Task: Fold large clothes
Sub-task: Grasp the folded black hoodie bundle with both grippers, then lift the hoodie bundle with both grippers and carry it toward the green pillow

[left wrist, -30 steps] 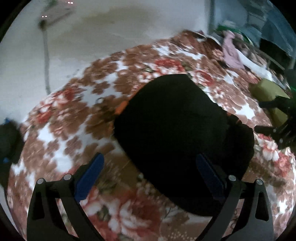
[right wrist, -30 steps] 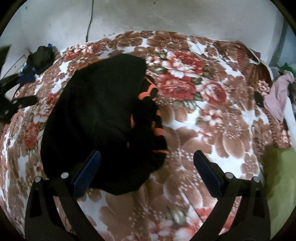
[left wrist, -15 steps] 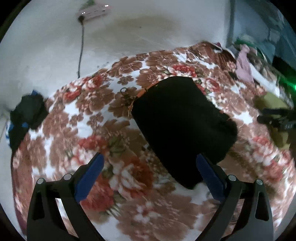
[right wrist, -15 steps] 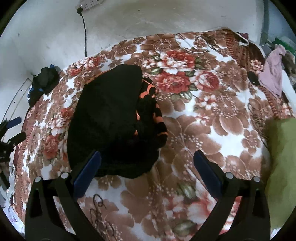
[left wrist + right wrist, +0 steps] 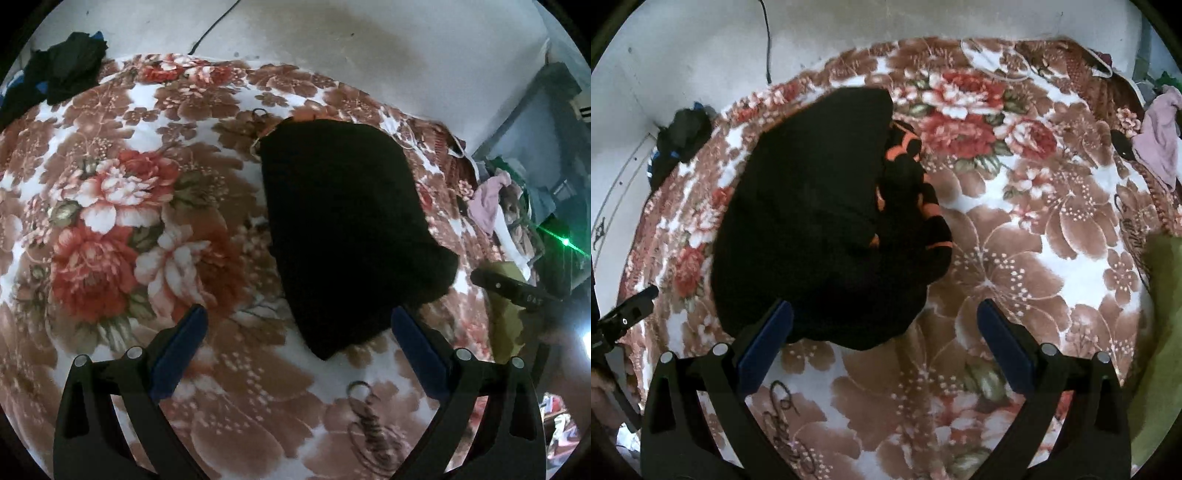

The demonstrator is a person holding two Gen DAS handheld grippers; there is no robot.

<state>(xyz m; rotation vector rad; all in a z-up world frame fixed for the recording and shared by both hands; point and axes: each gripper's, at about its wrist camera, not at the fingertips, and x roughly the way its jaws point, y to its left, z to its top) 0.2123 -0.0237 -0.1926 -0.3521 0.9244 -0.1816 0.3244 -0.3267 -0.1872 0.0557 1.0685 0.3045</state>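
Observation:
A black garment [image 5: 347, 229] with orange stripes lies folded in a compact bundle on the floral blanket [image 5: 122, 206]. From the right wrist view the same garment [image 5: 820, 218] shows its striped part [image 5: 912, 184] bunched along its right side. My left gripper [image 5: 295, 332] hovers above the garment's near corner, open, with nothing between its blue pads [image 5: 181, 350]. Held back from the garment's near edge, my right gripper [image 5: 884, 328] is open and empty too. The tip of the other gripper [image 5: 513, 288] shows at the right of the left wrist view.
A dark pile of clothes [image 5: 55, 74] lies at the blanket's far left corner by the wall. A pink cloth [image 5: 1160, 144] and clutter sit at the far right. An olive-green item [image 5: 1160, 332] lies on the right edge. A cable [image 5: 766, 37] hangs down the wall.
Both grippers have drawn back and up from the garment, so it looks smaller and more blanket shows. The left view has swung leftward. The garment lies unmoved.

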